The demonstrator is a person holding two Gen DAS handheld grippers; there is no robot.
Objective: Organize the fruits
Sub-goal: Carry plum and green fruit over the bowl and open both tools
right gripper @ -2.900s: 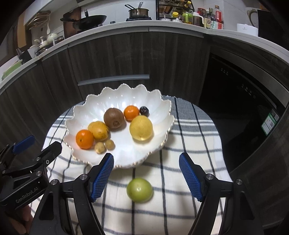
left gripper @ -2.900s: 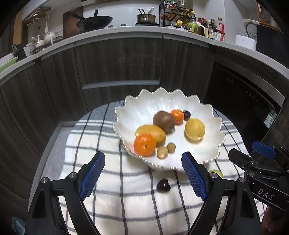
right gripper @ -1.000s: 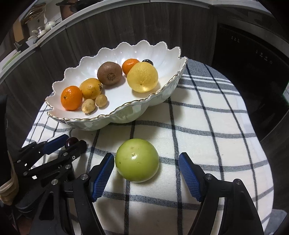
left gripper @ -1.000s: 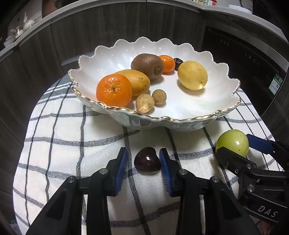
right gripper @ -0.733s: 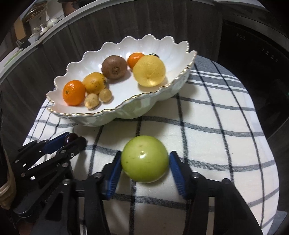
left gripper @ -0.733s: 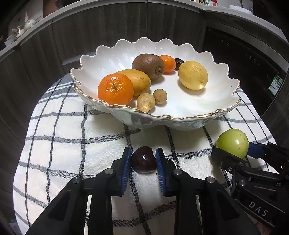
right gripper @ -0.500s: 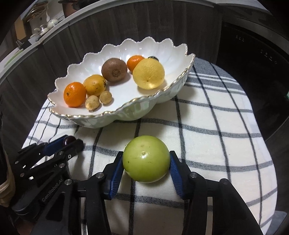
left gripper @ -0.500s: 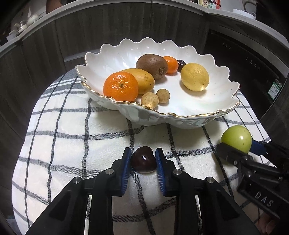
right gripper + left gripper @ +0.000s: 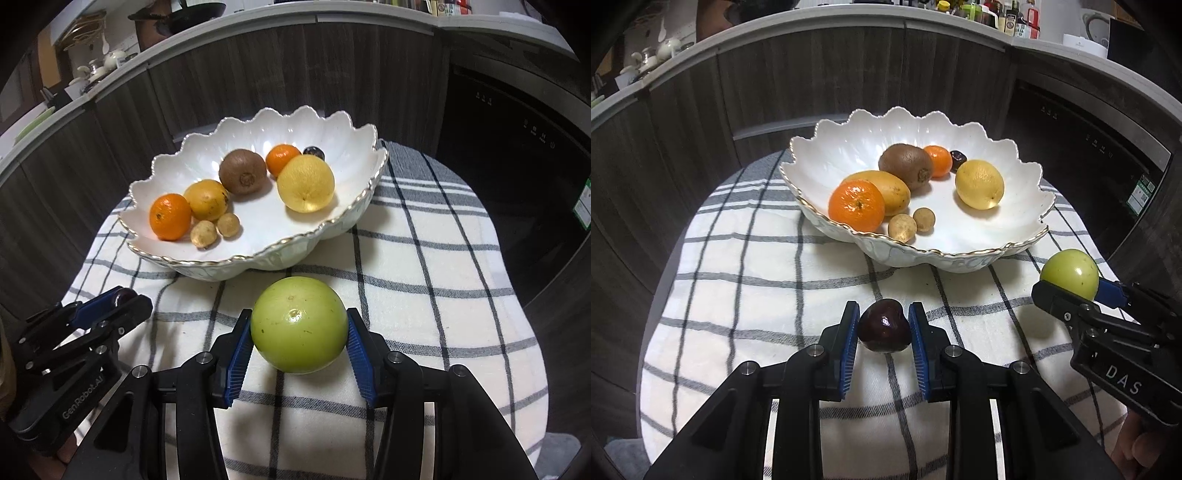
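My left gripper [image 9: 884, 330] is shut on a dark red cherry [image 9: 884, 326] and holds it a little above the checked cloth [image 9: 738, 258]. My right gripper [image 9: 299, 341] is shut on a green apple [image 9: 299, 324], also lifted off the cloth; the apple also shows in the left wrist view [image 9: 1069, 273]. Beyond both stands a white scalloped bowl [image 9: 849, 133] with two oranges, a kiwi, a mango, a lemon, two small brown fruits and a dark cherry. The left gripper shows in the right wrist view [image 9: 118, 301].
The cloth covers a small round table in front of dark wood cabinets [image 9: 812, 74]. A dark oven front [image 9: 517, 129] is to the right. The counter above [image 9: 1015, 26] holds bottles and pots.
Both grippers closed on their fruits, the left on the cherry and the right on the apple. Both then rose and drew back a little from the bowl.
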